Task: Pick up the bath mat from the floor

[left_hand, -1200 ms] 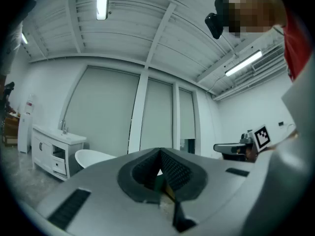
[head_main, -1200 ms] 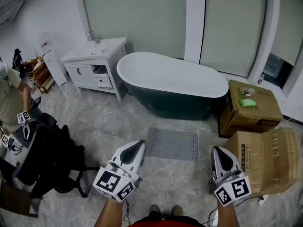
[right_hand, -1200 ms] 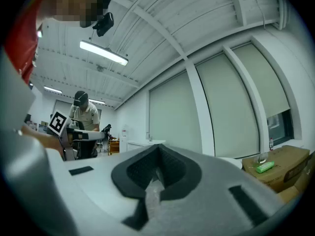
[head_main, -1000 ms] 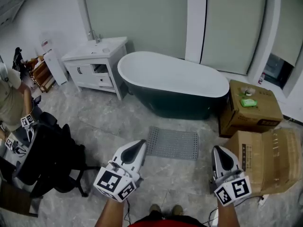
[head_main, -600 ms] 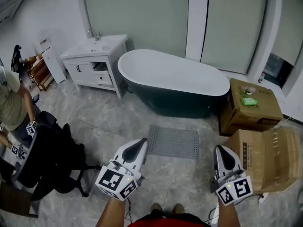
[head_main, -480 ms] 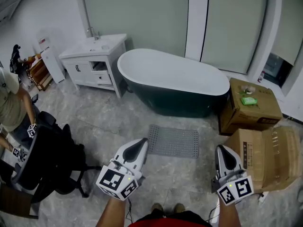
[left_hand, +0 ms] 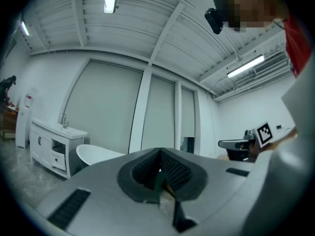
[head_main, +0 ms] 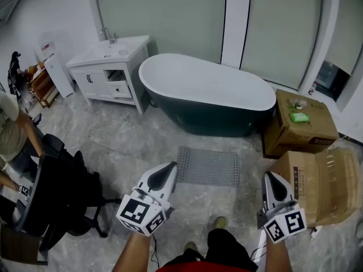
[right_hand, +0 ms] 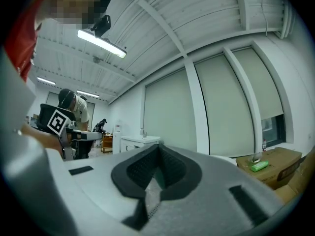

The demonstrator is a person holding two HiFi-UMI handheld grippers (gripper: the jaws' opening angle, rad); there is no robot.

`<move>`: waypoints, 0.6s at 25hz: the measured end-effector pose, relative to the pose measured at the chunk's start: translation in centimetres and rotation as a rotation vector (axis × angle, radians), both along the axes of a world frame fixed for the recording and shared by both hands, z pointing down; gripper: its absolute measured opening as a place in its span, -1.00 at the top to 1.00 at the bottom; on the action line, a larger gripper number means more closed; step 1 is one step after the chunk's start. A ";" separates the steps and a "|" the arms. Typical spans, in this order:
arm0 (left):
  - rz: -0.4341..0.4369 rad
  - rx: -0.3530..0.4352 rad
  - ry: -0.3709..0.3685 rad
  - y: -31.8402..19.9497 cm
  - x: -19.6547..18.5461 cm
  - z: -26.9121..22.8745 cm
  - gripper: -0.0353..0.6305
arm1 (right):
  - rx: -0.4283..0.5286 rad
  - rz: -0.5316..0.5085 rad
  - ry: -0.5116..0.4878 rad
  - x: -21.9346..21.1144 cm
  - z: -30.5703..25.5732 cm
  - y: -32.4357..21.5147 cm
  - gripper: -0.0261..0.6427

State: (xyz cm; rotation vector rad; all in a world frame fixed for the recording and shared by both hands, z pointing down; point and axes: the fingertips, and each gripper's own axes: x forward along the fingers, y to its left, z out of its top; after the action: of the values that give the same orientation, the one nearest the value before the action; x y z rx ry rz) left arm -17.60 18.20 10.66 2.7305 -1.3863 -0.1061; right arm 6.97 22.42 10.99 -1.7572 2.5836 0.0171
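A grey studded bath mat lies flat on the marble floor in front of the dark bathtub. My left gripper is shut and empty, held level with its tip just left of the mat's near left corner in the head view. Off the mat's right end, beside the cardboard boxes, my right gripper is shut and empty too. In both gripper views the jaws meet with nothing between them, left gripper and right gripper; the mat is hidden below them there.
A white vanity stands left of the tub. Two cardboard boxes crowd the right side. A black office chair and a seated person are at the left. The wearer's feet show below.
Both grippers have edged forward and a little lower toward the mat. The view has shifted forward, and the wearer's leg has stepped ahead. The person at left has slid toward the frame edge.
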 end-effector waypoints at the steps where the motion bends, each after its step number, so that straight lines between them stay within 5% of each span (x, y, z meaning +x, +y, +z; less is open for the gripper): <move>1: -0.004 -0.003 -0.002 -0.5 -0.1 0.2 0.86 | -0.003 0.001 0.001 0.1 0.2 -0.5 0.91; 15: -0.027 -0.053 -0.028 -10.7 2.7 5.3 0.86 | -0.069 0.015 -0.004 5.2 5.6 -10.7 0.91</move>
State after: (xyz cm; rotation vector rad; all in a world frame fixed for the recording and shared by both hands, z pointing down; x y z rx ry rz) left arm -14.90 7.50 15.96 2.6815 -1.4126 -0.0322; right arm 12.17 11.73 16.61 -1.7966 2.5978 -0.0760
